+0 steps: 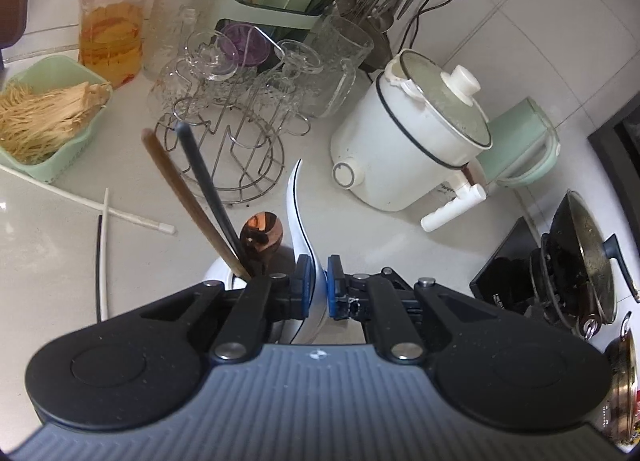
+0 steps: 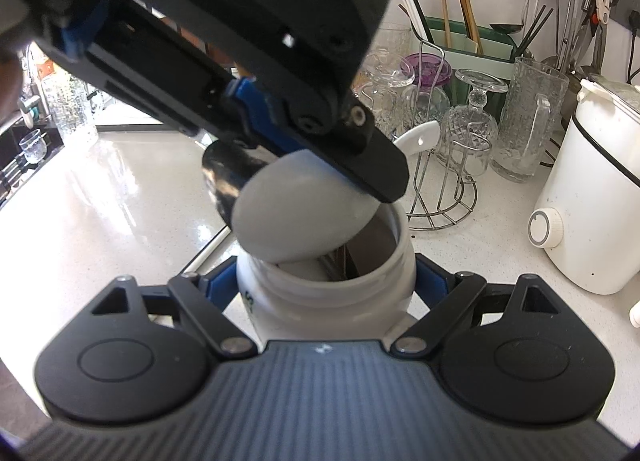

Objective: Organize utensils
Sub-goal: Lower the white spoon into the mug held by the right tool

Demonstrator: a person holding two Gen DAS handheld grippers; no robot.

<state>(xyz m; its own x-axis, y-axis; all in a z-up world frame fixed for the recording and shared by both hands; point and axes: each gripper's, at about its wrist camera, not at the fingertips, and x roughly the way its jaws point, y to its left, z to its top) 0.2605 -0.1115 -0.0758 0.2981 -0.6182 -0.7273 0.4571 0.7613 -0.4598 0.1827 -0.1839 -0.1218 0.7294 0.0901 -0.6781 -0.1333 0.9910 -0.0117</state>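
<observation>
Both grippers are gripping: the left gripper is pinched nearly closed on a white ceramic spoon, its bowl over the mouth of the white jar. The right gripper clamps that jar's body. A copper spoon and chopsticks stand in it, on the countertop.
</observation>
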